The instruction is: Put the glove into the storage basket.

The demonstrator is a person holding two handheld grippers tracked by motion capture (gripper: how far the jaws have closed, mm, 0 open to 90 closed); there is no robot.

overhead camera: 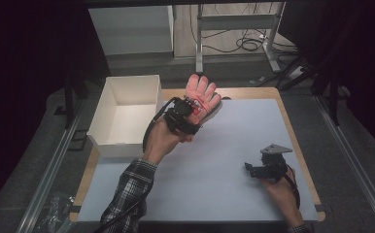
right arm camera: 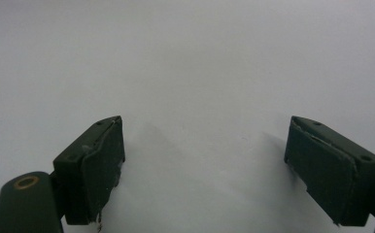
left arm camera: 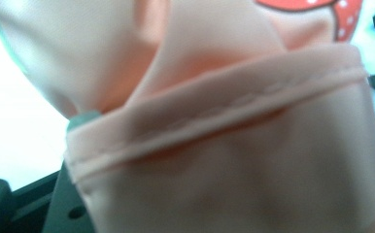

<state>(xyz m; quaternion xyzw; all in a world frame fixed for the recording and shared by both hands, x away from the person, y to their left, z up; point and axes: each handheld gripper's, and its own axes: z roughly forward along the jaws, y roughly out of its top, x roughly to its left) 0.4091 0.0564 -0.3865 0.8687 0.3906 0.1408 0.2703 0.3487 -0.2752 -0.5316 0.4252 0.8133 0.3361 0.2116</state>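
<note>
One pink glove hangs pinched by its cuff in the left gripper, lifted over the table's far-left part, just right of the white box's rim. Right gripper sits near-right w/ jaws spread, nothing btwn them; bare tabletop all around it.

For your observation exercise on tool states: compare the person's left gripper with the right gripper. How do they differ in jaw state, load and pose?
The left gripper is shut on a pink glove; the right gripper stands open with nothing between its jaws. The left gripper is held up near the white box, the glove's fingers spread above it; the right gripper sits low over the bare table. Both are black and hand-held.
</note>
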